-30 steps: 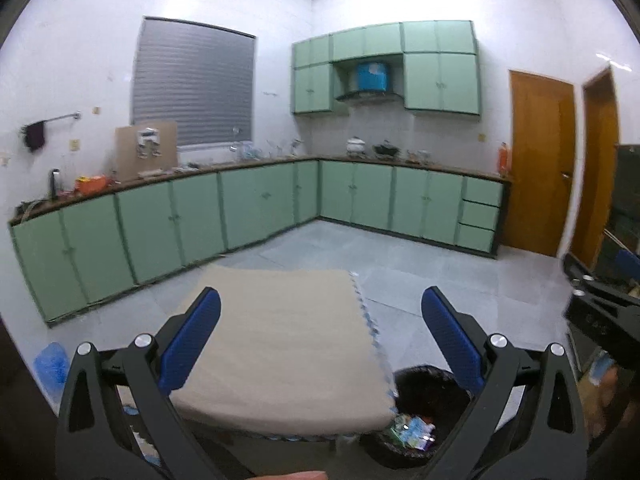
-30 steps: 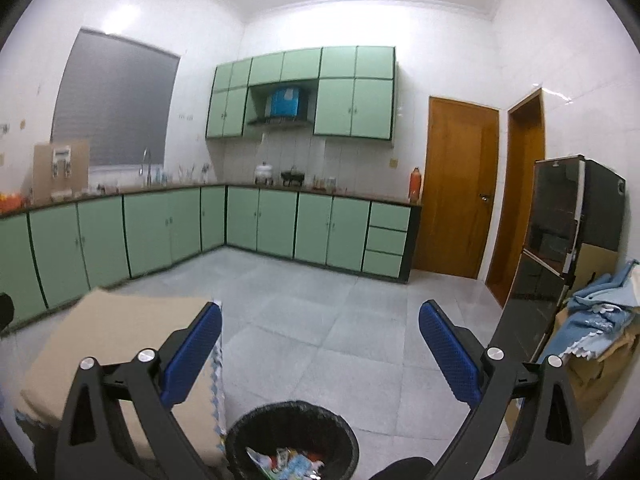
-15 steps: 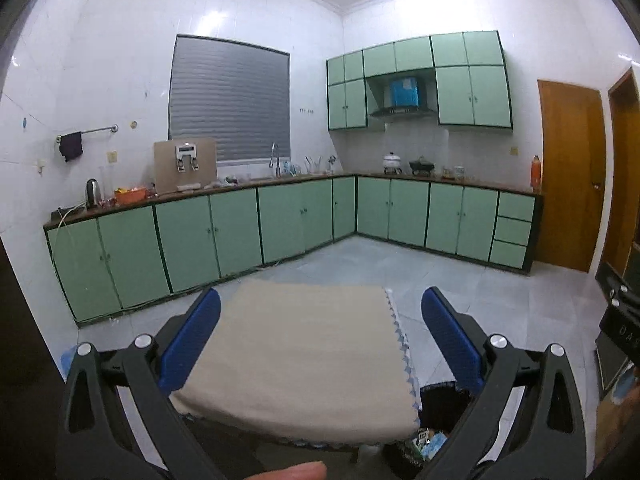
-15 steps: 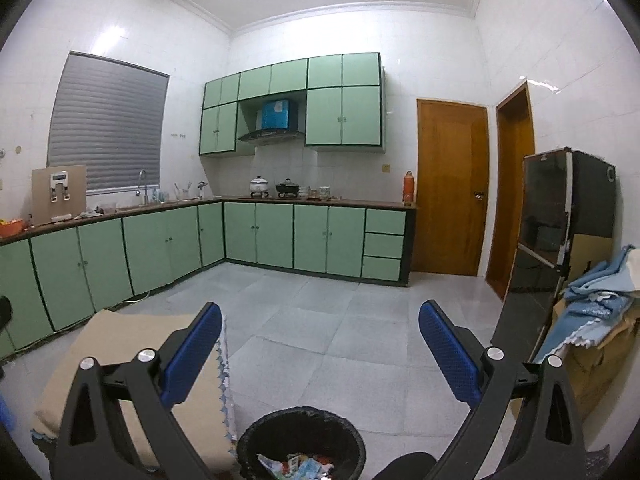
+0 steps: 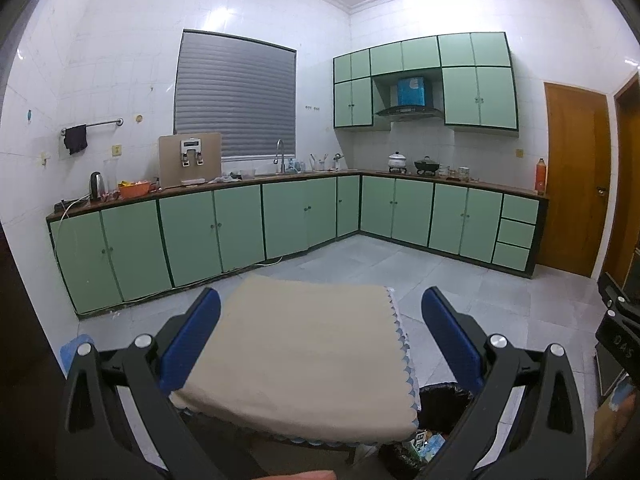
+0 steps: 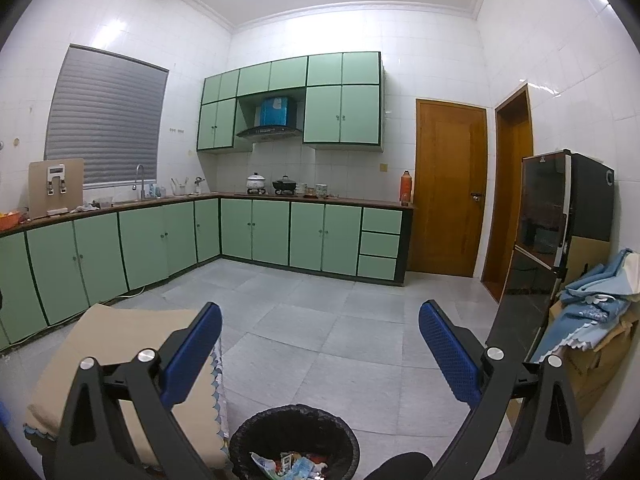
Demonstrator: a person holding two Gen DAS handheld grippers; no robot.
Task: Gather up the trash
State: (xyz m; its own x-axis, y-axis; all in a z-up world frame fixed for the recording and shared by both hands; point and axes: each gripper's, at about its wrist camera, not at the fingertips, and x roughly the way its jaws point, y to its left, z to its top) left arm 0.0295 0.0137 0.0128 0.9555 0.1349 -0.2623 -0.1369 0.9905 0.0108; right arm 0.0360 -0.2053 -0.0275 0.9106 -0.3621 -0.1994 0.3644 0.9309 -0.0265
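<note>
A black trash bin [image 6: 294, 436] lined with a black bag stands on the floor below my right gripper, with several wrappers [image 6: 294, 466] inside. It shows partly in the left wrist view [image 5: 440, 404], beside the table's right front corner. My left gripper [image 5: 320, 322] is open and empty, held above a small table with a beige cloth [image 5: 304, 356]. My right gripper [image 6: 320, 336] is open and empty, held over the floor above the bin. The table also shows at the left of the right wrist view [image 6: 112, 356].
Green base cabinets [image 6: 256, 232] line the left and far walls. A black fridge [image 6: 560, 232] and a cardboard box with blue cloths [image 6: 596, 320] stand at the right. Two wooden doors [image 6: 448, 188] are at the back right. Grey tiled floor [image 6: 320, 312] lies between.
Both grippers have tilted upward, so the room sits lower in both views and the bin has slid toward the bottom edge. Both stay open and empty.
</note>
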